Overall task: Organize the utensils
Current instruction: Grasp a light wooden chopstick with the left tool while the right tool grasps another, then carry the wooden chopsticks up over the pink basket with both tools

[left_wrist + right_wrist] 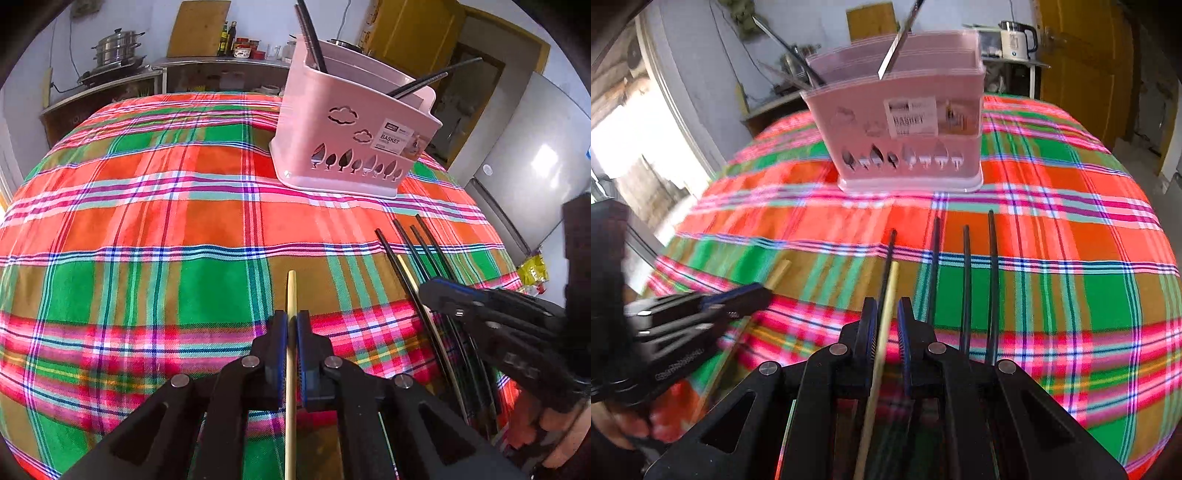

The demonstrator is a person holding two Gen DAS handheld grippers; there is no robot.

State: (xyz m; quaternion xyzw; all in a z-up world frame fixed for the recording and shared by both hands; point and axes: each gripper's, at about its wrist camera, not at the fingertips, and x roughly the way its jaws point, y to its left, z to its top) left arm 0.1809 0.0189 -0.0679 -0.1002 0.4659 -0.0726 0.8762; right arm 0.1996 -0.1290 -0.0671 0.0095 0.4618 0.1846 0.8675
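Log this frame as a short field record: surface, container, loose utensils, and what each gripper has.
surface: plaid tablecloth
container: pink basket, upright, dark chopsticks already standing in it
loose utensils: black chopsticks lying side by side on the cloth
left gripper: shut on a pale wooden chopstick
right gripper: a second pale chopstick between its jaws; grip unclear

Open plaid tablecloth [147, 229] left of the pink basket [351, 147]; black chopsticks [413, 240] crowding the right.
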